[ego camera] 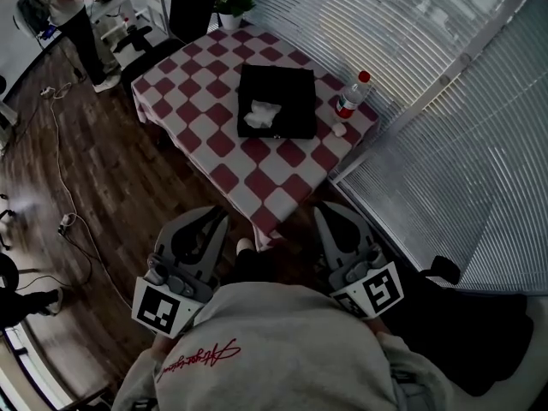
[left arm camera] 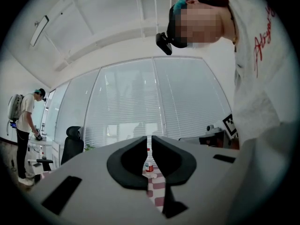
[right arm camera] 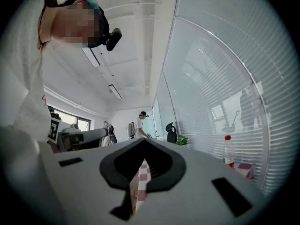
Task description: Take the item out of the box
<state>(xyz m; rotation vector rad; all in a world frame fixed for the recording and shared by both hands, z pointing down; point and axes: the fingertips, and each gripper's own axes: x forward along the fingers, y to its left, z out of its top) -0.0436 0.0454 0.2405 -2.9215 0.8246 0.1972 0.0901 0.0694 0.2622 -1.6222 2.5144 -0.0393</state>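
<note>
Well, we held left gripper (ego camera: 214, 221) and right gripper (ego camera: 330, 217) close to chest, short of table's (ego camera: 257, 178) near corner. Both jaws closed, nothing between them. Black box (ego camera: 287, 88) sat mid-table, white item (ego camera: 259, 115) inside it. Bottle (ego camera: 350, 98) stood by right corner.

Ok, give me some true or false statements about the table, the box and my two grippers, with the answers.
1. A black box lies on the checkered table. True.
2. A white item lies in the box. True.
3. The bottle beside the box has a blue cap. False: the bottle has a red cap.
4. The right gripper holds the white item. False: its jaws are shut on nothing, short of the table.
5. The left gripper has its jaws together with nothing gripped. True.
</note>
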